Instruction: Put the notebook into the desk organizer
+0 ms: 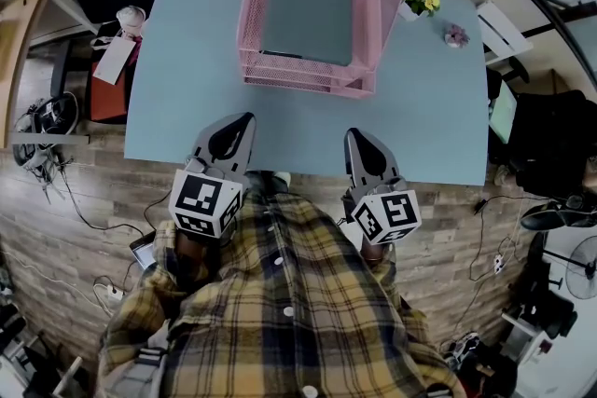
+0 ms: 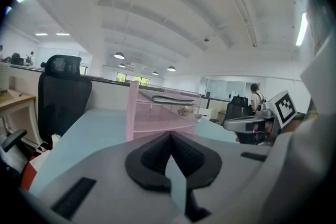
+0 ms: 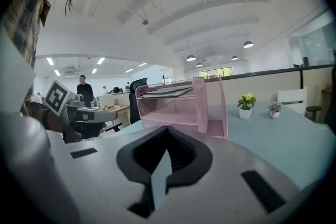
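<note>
Head view: notebook (image 1: 306, 10) lies in the top tray of the organizer (image 1: 308, 81), upper centre. The left gripper (image 1: 242, 120) and right gripper (image 1: 355, 134), lower centre, are closed and empty.
Left gripper view: jaws together; notebook (image 2: 173, 97) atop the organizer (image 2: 157, 126), centre.
Right gripper view: jaws together, same arrangement.

Grey-green notebook (image 1: 307, 10) flat on the top tray of the pink mesh desk organizer (image 1: 373, 23)

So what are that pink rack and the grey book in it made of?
The pink rack looks like painted metal mesh: you can see through its fine grid. The grey book has a smooth matte cover with no shine, perhaps card or plastic; I can't tell which.
</note>
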A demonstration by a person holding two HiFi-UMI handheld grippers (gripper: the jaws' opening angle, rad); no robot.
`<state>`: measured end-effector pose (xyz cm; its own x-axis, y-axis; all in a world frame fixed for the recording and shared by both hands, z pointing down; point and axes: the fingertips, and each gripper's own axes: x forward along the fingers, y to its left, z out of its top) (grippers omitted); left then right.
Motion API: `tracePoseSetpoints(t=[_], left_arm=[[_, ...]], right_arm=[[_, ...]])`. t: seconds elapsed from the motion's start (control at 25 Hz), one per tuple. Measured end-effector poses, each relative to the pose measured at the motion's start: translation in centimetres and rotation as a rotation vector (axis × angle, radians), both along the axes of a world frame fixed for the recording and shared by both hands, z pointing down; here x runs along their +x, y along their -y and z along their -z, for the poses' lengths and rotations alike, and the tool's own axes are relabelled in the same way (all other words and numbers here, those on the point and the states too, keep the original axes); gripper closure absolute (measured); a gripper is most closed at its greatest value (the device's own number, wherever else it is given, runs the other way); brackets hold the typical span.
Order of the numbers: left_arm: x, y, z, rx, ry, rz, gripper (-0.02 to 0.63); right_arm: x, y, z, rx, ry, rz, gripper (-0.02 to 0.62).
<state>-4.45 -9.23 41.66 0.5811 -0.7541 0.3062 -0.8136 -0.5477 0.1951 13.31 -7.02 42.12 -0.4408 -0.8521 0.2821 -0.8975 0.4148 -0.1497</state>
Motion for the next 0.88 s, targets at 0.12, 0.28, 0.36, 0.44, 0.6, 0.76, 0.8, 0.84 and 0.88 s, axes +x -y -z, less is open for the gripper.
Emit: tracePoseSetpoints(t=[0.12, 0.28, 0.36, 0.44, 0.6, 0.76, 0.8, 0.84, 0.88], left_arm=[[-0.14, 0.02, -0.01, 0.0, 0.0, 0.001, 0.615], [-0.21, 0.02, 0.0, -0.001, 0.001, 0.004, 0.615], [-0.24, 0.02, -0.01, -0.002, 0.001, 0.005, 0.615], [-0.23, 0.04, 0.0, -0.001, 0.002, 0.007, 0.615], [-0.18, 0.03, -0.05, -0.001, 0.002, 0.01, 0.615], [-0.23, -0.07, -0.09, -0.001, 0.002, 0.012, 0.615], [-0.25, -0.1, -0.11, 0.0, 0.002, 0.012, 0.615], [-0.28, -0.11, -0.12, 0.001, 0.002, 0.012, 0.615], [-0.3, -0.12, -0.1, 0.002, 0.002, 0.013, 0.615]], right_arm=[[-0.1, 0.0, 0.02, -0.001, 0.002, -0.001, 0.594], [-0.07, 0.01, 0.04, -0.002, 0.003, -0.001, 0.594], [-0.06, 0.02, 0.08, -0.001, 0.002, -0.001, 0.595], [0.0, 0.02, 0.1, 0.0, 0.004, -0.003, 0.595], [0.23, 0.05, 0.04, 0.001, 0.0, -0.01, 0.595], [0.24, 0.0, -0.03, 0.002, -0.01, -0.01, 0.595], [0.2, -0.05, -0.09, 0.001, -0.012, -0.009, 0.595], [0.15, -0.08, -0.13, 0.001, -0.013, -0.008, 0.595], [0.11, -0.1, -0.13, 0.002, -0.014, -0.007, 0.595]])
